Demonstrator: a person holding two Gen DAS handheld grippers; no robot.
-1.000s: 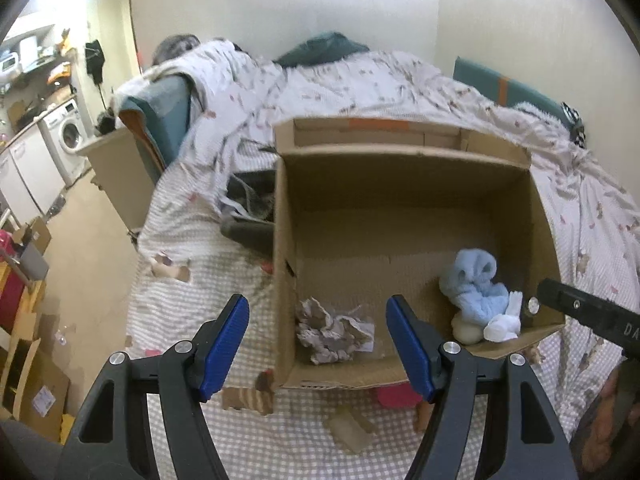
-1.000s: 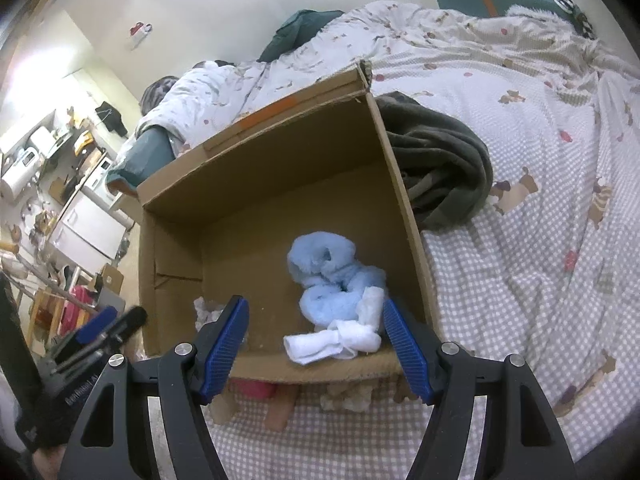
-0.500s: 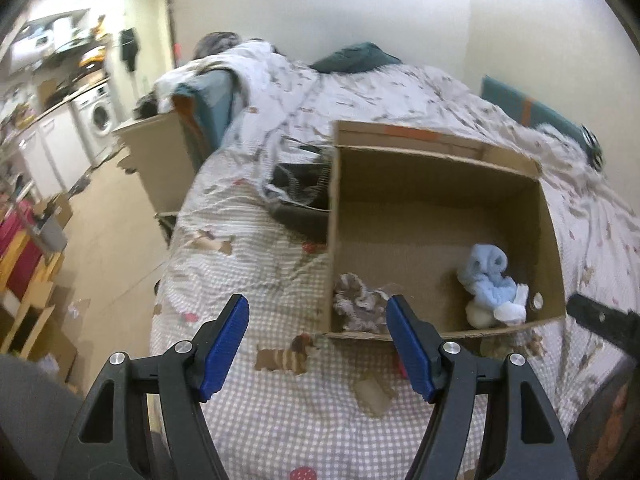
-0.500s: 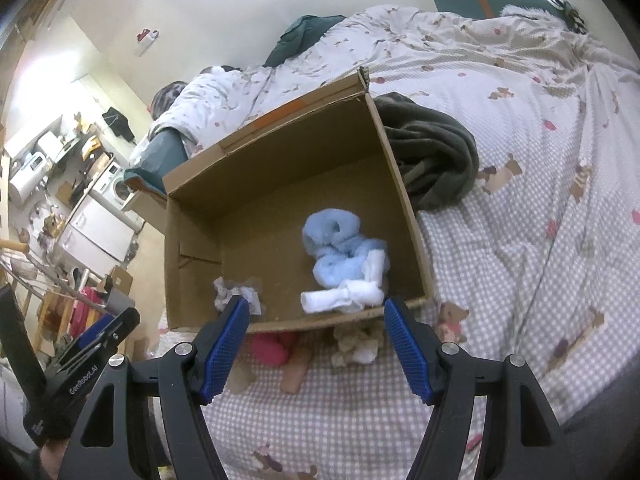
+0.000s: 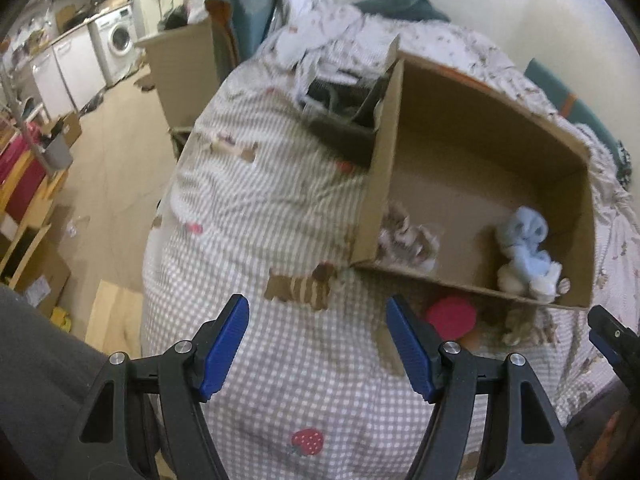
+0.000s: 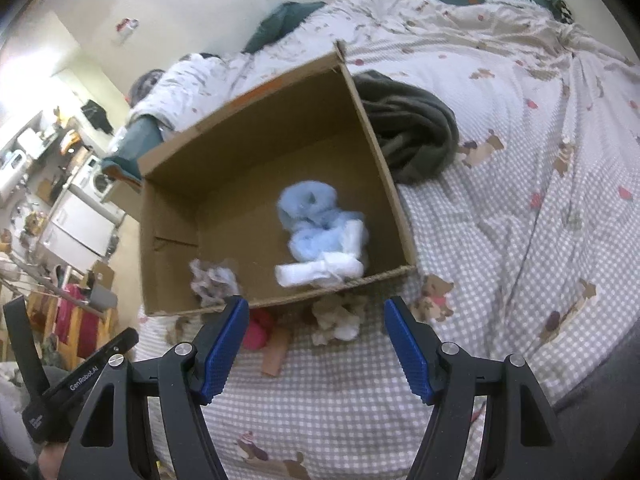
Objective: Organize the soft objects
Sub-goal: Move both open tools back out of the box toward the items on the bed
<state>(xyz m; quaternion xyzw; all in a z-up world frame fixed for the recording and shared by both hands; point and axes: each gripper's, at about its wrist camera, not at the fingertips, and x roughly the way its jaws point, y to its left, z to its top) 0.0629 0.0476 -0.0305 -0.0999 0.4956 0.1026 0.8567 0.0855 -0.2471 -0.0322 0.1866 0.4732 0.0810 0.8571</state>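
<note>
Fluffy blue cloth (image 6: 316,220) and white roll (image 6: 320,272) lie in cardboard box (image 6: 248,128); both claws gape empty.

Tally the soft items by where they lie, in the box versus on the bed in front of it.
In the cardboard box: 3: light blue fluffy piece, white sock, patterned grey bundle.
On the bed in front of it: 2: pink piece, beige-and-white bundle.
Total: 5

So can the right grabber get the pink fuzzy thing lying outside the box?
Probably yes. The pink fuzzy thing lies on the bedspread in front of the cardboard box, just ahead of the right gripper, whose jaws stand open and empty. Nothing covers it; only a tan piece lies right beside it.
</note>
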